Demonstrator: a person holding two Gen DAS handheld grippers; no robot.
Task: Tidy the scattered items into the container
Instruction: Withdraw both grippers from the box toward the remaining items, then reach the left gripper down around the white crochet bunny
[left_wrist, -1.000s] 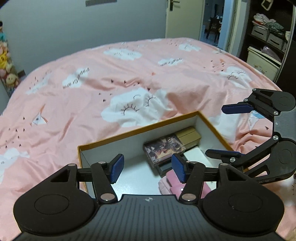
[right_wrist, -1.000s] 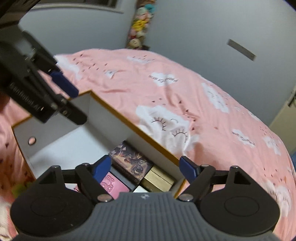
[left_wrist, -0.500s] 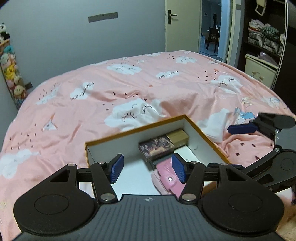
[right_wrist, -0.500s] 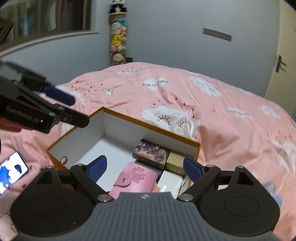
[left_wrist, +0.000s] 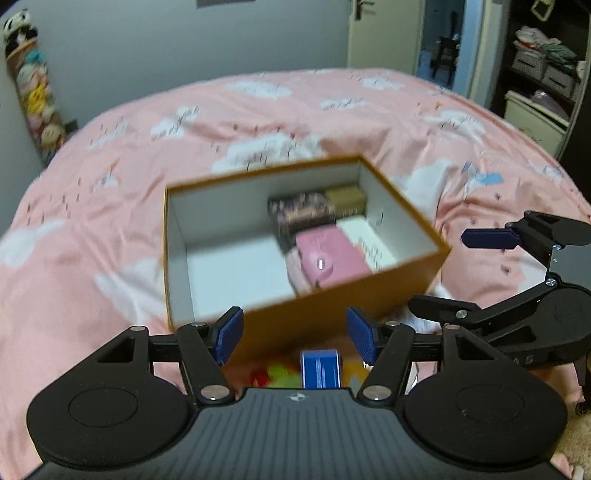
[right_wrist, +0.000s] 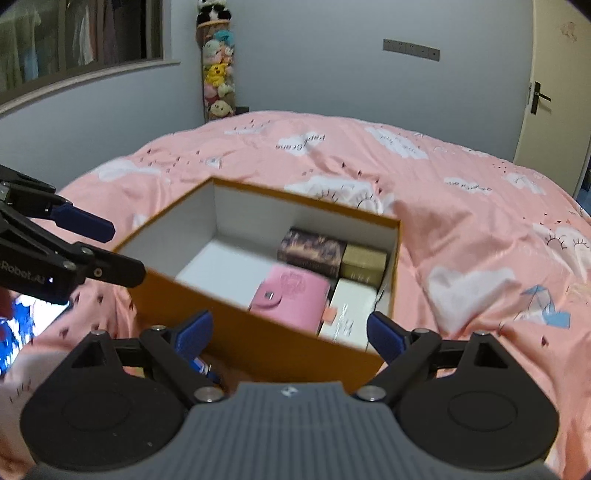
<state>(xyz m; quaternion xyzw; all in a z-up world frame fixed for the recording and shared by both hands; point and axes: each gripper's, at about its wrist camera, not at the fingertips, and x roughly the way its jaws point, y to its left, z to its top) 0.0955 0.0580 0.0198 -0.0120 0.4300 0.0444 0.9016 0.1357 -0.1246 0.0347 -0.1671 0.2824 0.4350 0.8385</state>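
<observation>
An open rectangular cardboard box (left_wrist: 295, 314), orange outside and white inside, sits on a bed covered by a pink duvet with white cloud prints (left_wrist: 110, 206). Packed into the box's far right part are a dark printed card box (right_wrist: 312, 251), a small gold-brown box (right_wrist: 364, 264), a pink snap-button wallet (right_wrist: 291, 293) and a flat white box (right_wrist: 349, 310); the left part of the box floor is bare.

The left gripper (left_wrist: 295, 339) hangs just in front of the box's near wall, its blue-padded jaws opening with nothing pinched between them. Directly below it, between gripper and box wall, lie a small blue rectangular item (left_wrist: 319, 367) and blurred colourful bits (left_wrist: 275, 373) on the duvet.

The right gripper (right_wrist: 286, 334) is spread wide and empty, also facing the orange near wall, which blocks the way to the contents. A lit phone screen (right_wrist: 22, 325) lies on the duvet at the left.

A hanging column of plush toys (right_wrist: 218, 74) stands against the grey wall; a cream door (right_wrist: 554, 92) is at the right.
</observation>
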